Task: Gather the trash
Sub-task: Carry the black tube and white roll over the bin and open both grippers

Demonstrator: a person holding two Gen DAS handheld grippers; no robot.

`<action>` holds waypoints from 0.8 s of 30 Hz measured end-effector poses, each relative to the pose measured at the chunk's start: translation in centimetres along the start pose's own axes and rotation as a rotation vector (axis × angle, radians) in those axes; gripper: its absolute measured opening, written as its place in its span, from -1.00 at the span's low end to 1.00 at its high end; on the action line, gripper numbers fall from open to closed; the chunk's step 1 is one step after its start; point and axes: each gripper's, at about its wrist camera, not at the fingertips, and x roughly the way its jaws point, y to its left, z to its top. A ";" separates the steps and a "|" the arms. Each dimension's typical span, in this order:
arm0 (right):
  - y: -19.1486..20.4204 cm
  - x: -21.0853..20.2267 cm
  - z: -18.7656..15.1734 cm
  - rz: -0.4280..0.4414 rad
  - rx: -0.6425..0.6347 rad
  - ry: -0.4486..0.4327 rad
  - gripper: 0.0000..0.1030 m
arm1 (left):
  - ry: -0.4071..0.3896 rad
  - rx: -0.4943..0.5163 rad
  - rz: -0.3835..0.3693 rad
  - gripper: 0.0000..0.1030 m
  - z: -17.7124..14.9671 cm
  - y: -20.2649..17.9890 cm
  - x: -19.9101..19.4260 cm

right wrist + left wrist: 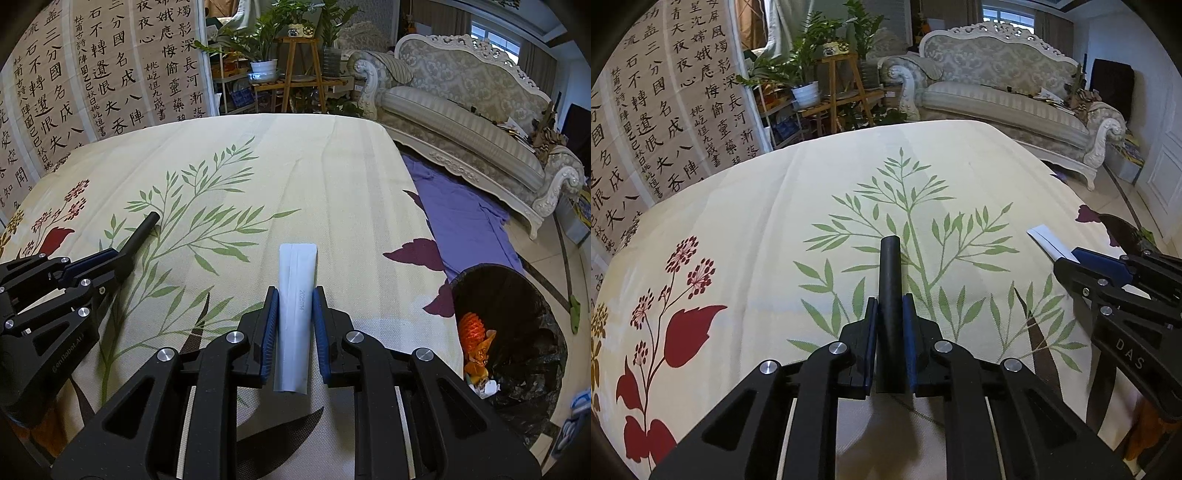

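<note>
Left wrist view: your left tool (890,332) is clamped tight on a black tube (891,295), blue pads pressing both its sides. The tube's long axis runs straight out along the fingers toward 12 o'clock, its far end poking past the tips over the floral cloth on the worktop (757,221). At 3 o'clock you see your right tool (1067,264) with a white wrapper (1047,242) sticking out of it toward 10 o'clock.

Right wrist view: your right tool (294,321) is narrowed onto the white wrapper (295,295), a flat pale sleeve with a printed date code, long axis also along the fingers toward 12 o'clock. The pads touch its edges, so it reads as held. Your left tool (122,258) sits at 9 o'clock with the black tube (142,230) pointing toward 1 o'clock.

Key relation: the trash bin (517,332), lined with a dark bag, already holding orange scraps (472,332) and white bits, stands off the worktop's edge at 3 to 4 o'clock of the right tool. It appears in the right wrist view only, apart from a dark shape at the left view's right edge that may be its rim. So the right hand is nearer, the left well apart, with the right tool between it and the bin. My read: both pieces are gripped, the drop is not yet done, wrapper likely goes first, swinging toward 3 o'clock.
</note>
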 end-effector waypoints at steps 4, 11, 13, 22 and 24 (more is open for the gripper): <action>0.0 -0.1 0.0 0.006 0.008 -0.002 -0.66 | -0.019 -0.021 0.017 -0.72 -0.1 0.1 -0.5; 0.3 -1.3 -0.3 0.013 0.017 -0.028 -0.66 | -0.040 -0.048 0.024 -0.72 -0.9 0.1 -1.7; 0.3 -1.7 -0.5 0.016 0.019 -0.034 -0.66 | -0.045 -0.058 0.023 -0.72 -1.1 0.1 -2.2; -0.9 -5.0 -1.6 0.004 0.038 -0.093 -0.66 | -0.115 -0.070 -0.009 -0.72 -0.9 -0.7 -5.3; -1.8 -5.9 -1.7 -0.011 0.053 -0.109 -0.66 | -0.129 -0.068 -0.023 -0.72 -0.8 -1.5 -5.8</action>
